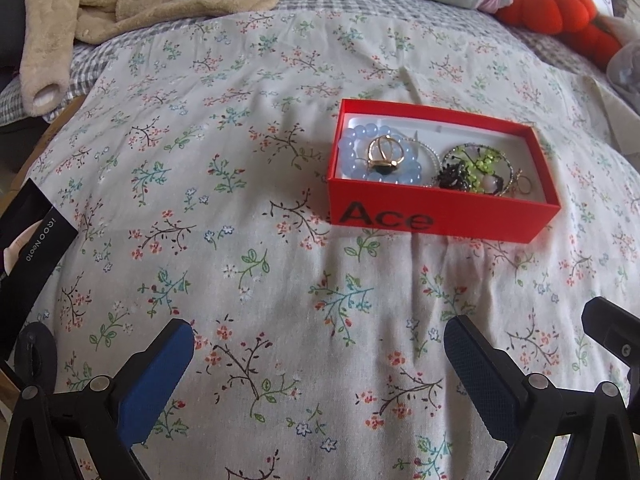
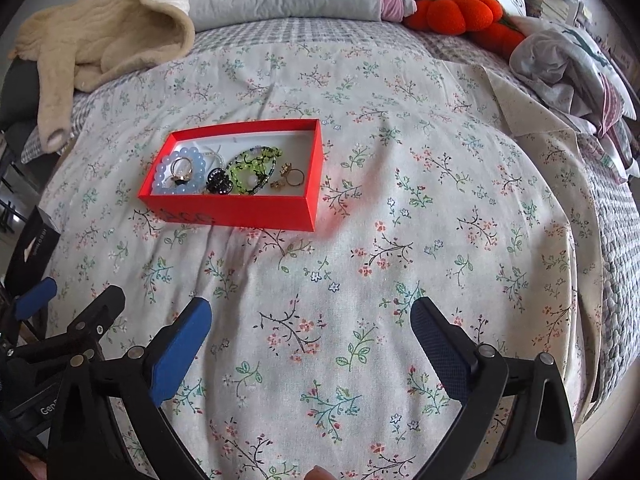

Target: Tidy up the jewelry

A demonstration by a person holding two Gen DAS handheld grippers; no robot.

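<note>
- Jewelry sits gathered in the open red cardboard box (image 1: 442, 216) printed "Ace", resting on the floral-print bedspread (image 1: 240, 240), well ahead of both your tools.
- Inside, at the left end, the pale blue beaded bracelet (image 1: 352, 152) rings a gold ring with a dark stone (image 1: 386, 156); to its right you have the green beaded wire hoop (image 1: 480, 164) and a black beaded cluster (image 1: 450, 178).
- From the right wrist view, small gold rings (image 2: 294, 178) lie loose at the box's right end, just beside the green hoop.
- Your left tongs (image 1: 320, 356) are spread wide, nothing between the blue pads, hovering over bare bedspread.
- Your right tongs (image 2: 310, 332) are wide too, and empty.
- No loose pieces show on the bedspread, so this reads as either the close of gathering or a pause before sorting inside the box.
- A black carton (image 1: 28, 240) stands at the far left edge; I cannot tell if it belongs to the job.
- Next move, if any, calls for a forward reach to the box, narrowing onto one small piece; those rings look fiddly and tangled neighbours may lift along.
</note>
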